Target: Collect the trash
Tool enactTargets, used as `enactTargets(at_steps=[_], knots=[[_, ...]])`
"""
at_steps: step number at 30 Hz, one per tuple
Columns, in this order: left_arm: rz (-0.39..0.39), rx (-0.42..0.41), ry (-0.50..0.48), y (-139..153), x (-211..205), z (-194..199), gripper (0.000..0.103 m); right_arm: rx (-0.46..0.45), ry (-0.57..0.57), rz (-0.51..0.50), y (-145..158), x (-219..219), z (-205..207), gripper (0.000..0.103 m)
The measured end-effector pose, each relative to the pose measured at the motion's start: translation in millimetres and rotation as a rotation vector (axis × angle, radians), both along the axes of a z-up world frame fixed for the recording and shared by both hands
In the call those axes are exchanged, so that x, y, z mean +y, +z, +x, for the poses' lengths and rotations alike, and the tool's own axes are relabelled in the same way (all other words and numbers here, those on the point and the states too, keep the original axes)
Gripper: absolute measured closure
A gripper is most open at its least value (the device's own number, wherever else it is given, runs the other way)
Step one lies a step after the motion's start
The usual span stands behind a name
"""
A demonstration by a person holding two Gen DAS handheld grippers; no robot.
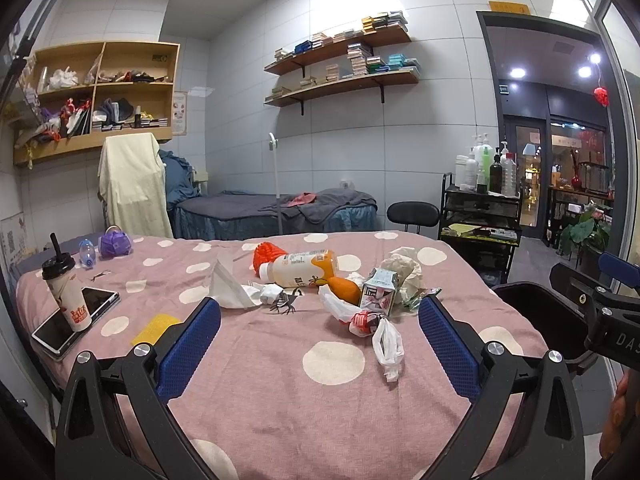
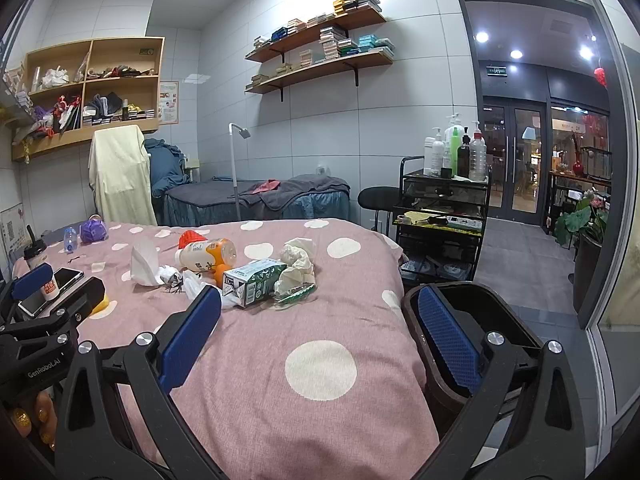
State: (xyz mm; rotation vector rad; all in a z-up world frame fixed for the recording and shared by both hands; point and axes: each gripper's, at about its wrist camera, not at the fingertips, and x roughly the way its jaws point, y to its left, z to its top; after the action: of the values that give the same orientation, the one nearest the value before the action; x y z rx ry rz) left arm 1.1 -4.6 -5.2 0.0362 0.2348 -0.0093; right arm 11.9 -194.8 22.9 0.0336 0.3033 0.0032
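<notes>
The left tongs (image 1: 319, 320) are held wide open, the two blue-padded fingers (image 1: 188, 348) spread far apart and nothing gripped between them. The right tongs (image 2: 320, 332) are likewise held wide open and empty, their blue pads (image 2: 448, 340) well apart. Both are aimed forward, side by side. The hand on the left tongs (image 2: 36, 416) is seen at the lower left of the right wrist view, with gold-painted nails

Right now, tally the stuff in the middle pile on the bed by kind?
Bottles: 1
Cartons: 1
Oranges: 1
Crumpled tissues or paper: 3
Plastic bags: 1
Green wrappers: 1
Total: 8
</notes>
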Motion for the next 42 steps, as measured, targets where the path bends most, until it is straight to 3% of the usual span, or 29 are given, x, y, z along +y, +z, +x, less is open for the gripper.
enactTargets(at_steps=[21,27,42], knots=[[0.001,0.057,0.016,-11,10,9,0.006,0.052,0.05,-0.013,-10,9,18,0.006],[0.005,0.118,0.064,-20,29,20,0.006,0.143,0.138,-0.024,-21,26,42,0.006],[-0.016,0.377,0.158,-55,117,78,0.006,0.425,0.318,-0.059,-60,92,122,0.006]])
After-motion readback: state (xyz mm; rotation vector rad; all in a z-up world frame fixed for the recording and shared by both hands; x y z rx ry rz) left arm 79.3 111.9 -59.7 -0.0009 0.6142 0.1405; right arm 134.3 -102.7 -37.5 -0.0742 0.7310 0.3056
